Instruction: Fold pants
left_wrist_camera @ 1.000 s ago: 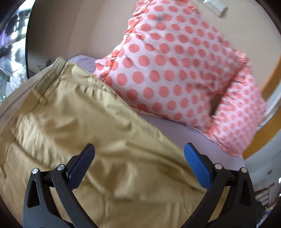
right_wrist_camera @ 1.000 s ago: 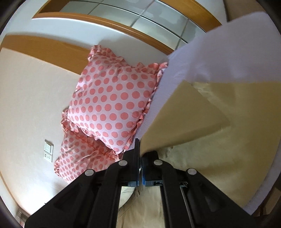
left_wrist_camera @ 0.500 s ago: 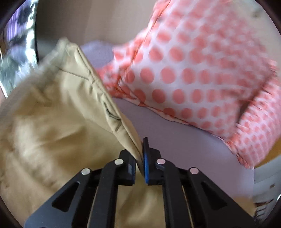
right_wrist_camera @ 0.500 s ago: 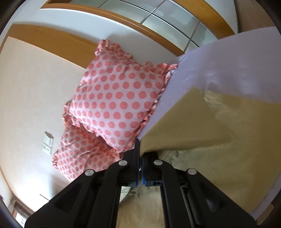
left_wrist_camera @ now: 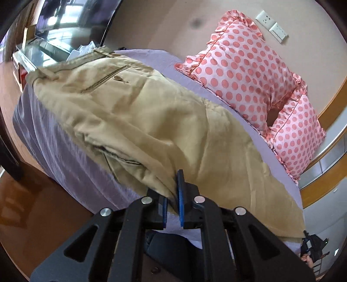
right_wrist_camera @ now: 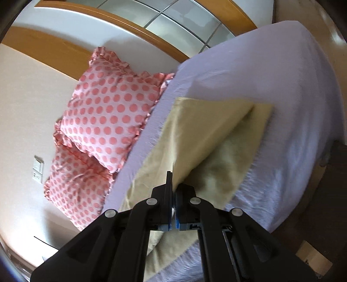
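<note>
Tan khaki pants [left_wrist_camera: 151, 121] lie on a bed with a lilac sheet [left_wrist_camera: 65, 156]. The waistband and pockets are at the upper left of the left wrist view. My left gripper [left_wrist_camera: 172, 193] is shut on a fold of the pants at the near edge of the bed. In the right wrist view the pant legs [right_wrist_camera: 216, 138] lie across the lilac sheet [right_wrist_camera: 282, 91]. My right gripper [right_wrist_camera: 173, 188] is shut on the upper leg's edge and holds that layer lifted off the lower one.
Two pink polka-dot pillows [left_wrist_camera: 249, 71] lean on the wall at the head of the bed; they also show in the right wrist view [right_wrist_camera: 108, 112]. A dark TV [left_wrist_camera: 71, 15] stands beyond the bed's far side. Brown floor [left_wrist_camera: 32, 195] lies below the bed edge.
My left gripper went from open over the pants to shut on a fold, then pulled back toward the near bed edge. My right gripper stayed shut on the leg and drew back.
</note>
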`<action>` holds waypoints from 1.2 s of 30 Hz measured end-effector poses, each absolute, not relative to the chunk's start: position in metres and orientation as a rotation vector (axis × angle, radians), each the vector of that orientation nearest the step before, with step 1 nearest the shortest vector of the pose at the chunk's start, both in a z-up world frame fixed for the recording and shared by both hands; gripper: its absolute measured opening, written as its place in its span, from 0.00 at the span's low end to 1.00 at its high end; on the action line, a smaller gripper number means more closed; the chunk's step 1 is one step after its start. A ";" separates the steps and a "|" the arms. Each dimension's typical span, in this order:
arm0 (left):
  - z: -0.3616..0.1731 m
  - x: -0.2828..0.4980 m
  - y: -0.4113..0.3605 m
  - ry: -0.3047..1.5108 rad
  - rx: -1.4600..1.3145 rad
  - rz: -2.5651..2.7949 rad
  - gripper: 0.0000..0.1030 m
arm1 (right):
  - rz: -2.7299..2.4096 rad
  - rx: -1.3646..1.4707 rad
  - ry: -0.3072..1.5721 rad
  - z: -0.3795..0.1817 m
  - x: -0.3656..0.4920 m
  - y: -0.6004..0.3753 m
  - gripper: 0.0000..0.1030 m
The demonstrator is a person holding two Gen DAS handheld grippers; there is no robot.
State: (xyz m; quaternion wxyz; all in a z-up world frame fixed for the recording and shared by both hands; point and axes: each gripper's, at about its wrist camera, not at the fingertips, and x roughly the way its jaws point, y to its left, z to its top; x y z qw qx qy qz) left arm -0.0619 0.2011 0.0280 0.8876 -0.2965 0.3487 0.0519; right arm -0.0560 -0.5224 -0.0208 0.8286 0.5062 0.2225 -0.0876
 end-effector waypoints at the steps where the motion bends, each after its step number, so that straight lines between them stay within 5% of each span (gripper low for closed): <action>1: 0.027 -0.063 0.199 0.717 -0.610 0.108 0.08 | -0.188 1.076 0.475 -0.022 -0.057 -0.522 0.02; 8: 0.021 -0.068 0.196 0.686 -0.602 0.092 0.12 | -0.232 1.034 0.517 -0.022 -0.059 -0.523 0.05; 9: 0.021 -0.069 0.196 0.683 -0.605 0.086 0.12 | -0.263 1.024 0.527 -0.022 -0.061 -0.524 0.09; 11: 0.022 -0.071 0.197 0.678 -0.607 0.075 0.17 | -0.330 1.007 0.507 -0.017 -0.070 -0.529 0.36; 13: 0.024 -0.076 0.196 0.667 -0.595 0.077 0.22 | -0.403 0.978 0.445 -0.012 -0.084 -0.537 0.43; 22: 0.031 -0.100 0.213 0.604 -0.613 0.161 0.38 | -0.471 0.895 0.422 -0.015 -0.082 -0.552 0.41; 24: 0.033 -0.107 0.221 0.579 -0.621 0.201 0.41 | -0.440 0.892 0.429 -0.018 -0.081 -0.549 0.31; 28: 0.031 -0.114 0.238 0.564 -0.654 0.245 0.43 | -0.416 0.877 0.433 -0.018 -0.080 -0.542 0.29; 30: 0.028 -0.113 0.241 0.568 -0.664 0.247 0.44 | -0.396 0.842 0.447 -0.018 -0.073 -0.538 0.04; 36: 0.022 -0.119 0.246 0.557 -0.682 0.251 0.52 | -0.260 0.732 0.373 0.020 -0.039 -0.505 0.04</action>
